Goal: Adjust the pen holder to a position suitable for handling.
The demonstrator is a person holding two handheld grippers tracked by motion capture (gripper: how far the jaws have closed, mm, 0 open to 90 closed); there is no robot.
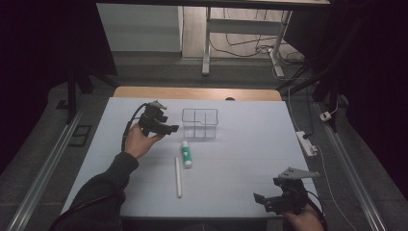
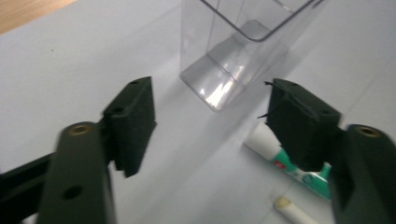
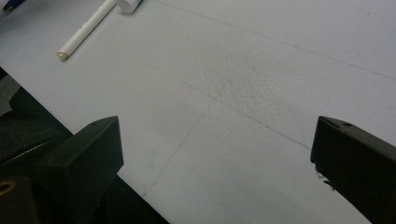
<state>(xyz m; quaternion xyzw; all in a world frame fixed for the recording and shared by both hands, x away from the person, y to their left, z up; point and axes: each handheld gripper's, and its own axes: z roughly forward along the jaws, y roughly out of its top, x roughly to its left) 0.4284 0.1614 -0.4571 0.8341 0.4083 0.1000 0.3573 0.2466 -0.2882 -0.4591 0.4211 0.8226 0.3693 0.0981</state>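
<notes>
Glue stick (image 1: 186, 154) lies just beside the open left claw (image 1: 172, 128), seemingly untouched.

The table (image 1: 231, 159) wears a pale grey-white cover crossed by faint thin lines, with a strip of light brown wood showing at its far edge. The box (image 1: 200, 122) with compartments is clear and colourless, catching white glints. The tube (image 1: 185, 154) is white with a green band and a small red mark. The stick (image 1: 178, 176) is plain white, its end cream. The left gripper (image 1: 169, 129) and the right gripper (image 1: 262, 199) are black, the right gripper topped with a grey plate. The sleeve (image 1: 103, 185) is dark grey.
</notes>
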